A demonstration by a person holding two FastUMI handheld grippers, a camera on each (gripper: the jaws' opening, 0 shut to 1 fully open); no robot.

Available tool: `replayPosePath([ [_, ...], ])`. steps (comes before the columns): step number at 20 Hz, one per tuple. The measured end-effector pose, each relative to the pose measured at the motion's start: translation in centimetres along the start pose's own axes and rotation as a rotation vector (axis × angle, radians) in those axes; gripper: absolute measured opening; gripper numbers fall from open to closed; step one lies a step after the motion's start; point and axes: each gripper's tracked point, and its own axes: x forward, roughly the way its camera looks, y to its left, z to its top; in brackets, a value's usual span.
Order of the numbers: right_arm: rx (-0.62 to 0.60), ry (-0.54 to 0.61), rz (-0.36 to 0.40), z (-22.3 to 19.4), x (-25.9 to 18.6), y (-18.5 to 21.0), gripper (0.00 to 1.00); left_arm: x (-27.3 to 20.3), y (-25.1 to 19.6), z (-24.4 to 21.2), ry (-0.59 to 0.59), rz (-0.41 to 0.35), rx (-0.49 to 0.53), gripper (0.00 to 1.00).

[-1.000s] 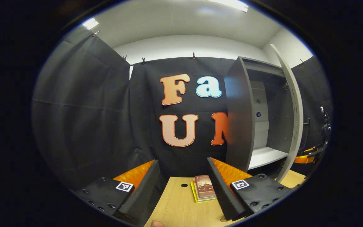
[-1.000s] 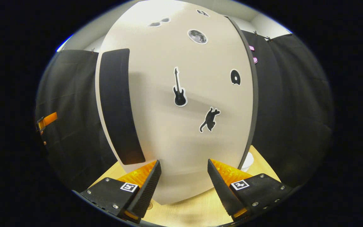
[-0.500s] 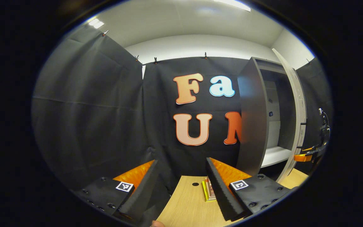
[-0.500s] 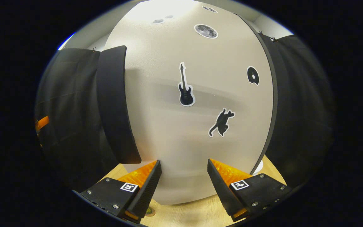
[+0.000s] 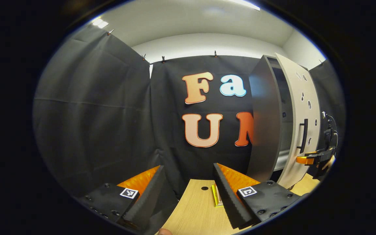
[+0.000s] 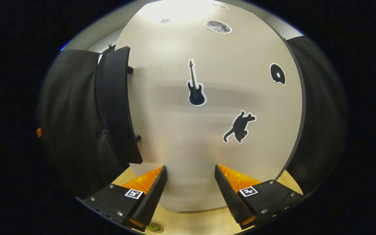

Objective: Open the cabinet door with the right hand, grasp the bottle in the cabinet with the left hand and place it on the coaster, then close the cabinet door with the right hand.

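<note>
The grey cabinet (image 5: 263,124) stands at the right of the left gripper view, its pale door (image 5: 302,124) swung almost shut, black handle (image 5: 304,135) facing out. My right gripper (image 5: 312,160) shows beside that door's lower edge. In the right gripper view the door (image 6: 207,137) is very close, with guitar and cat stickers and its handle (image 6: 116,104) at the left. My right gripper (image 6: 189,192) is open, its fingertips right at the door face with nothing between them. My left gripper (image 5: 191,195) is open and empty over the table, left of the cabinet.
A wooden table (image 5: 194,212) with a small hole (image 5: 204,188) runs under the left gripper. A stack of books (image 5: 216,195) lies partly behind its right finger. A small round greenish disc (image 6: 153,227) sits on the table by the right gripper's left finger.
The cabinet door has swung from wide open to nearly shut, with my right gripper following against its face. My left gripper has turned slightly left, so the cabinet sits farther right in its view.
</note>
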Motion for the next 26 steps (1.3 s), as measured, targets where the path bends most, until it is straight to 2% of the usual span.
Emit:
replayPosePath([
  [4, 0.02, -0.006, -0.014, -0.1, 0.7, -0.1, 0.92, 0.4, 0.3, -0.1, -0.004, 0.014, 0.003, 0.96],
  [10, -0.043, -0.01, -0.083, -0.6, 1.3, -0.4, 0.91, 0.5, 0.5, -0.6, -0.003, 0.02, 0.015, 0.96],
  [18, -0.05, -0.004, -0.13, -0.9, 1.1, -0.4, 0.9, 0.1, 1.6, -1.1, 0.014, 0.038, 0.021, 0.96],
  [21, -0.068, -0.019, -0.126, 0.0, -0.6, -0.8, 0.91, 0.0, 1.5, -0.9, 0.012, 0.032, 0.02, 0.96],
  [26, -0.076, -0.079, -0.166, 3.3, -6.9, -3.8, 0.9, 0.4, 0.7, -0.1, -0.003, -0.006, 0.013, 0.95],
])
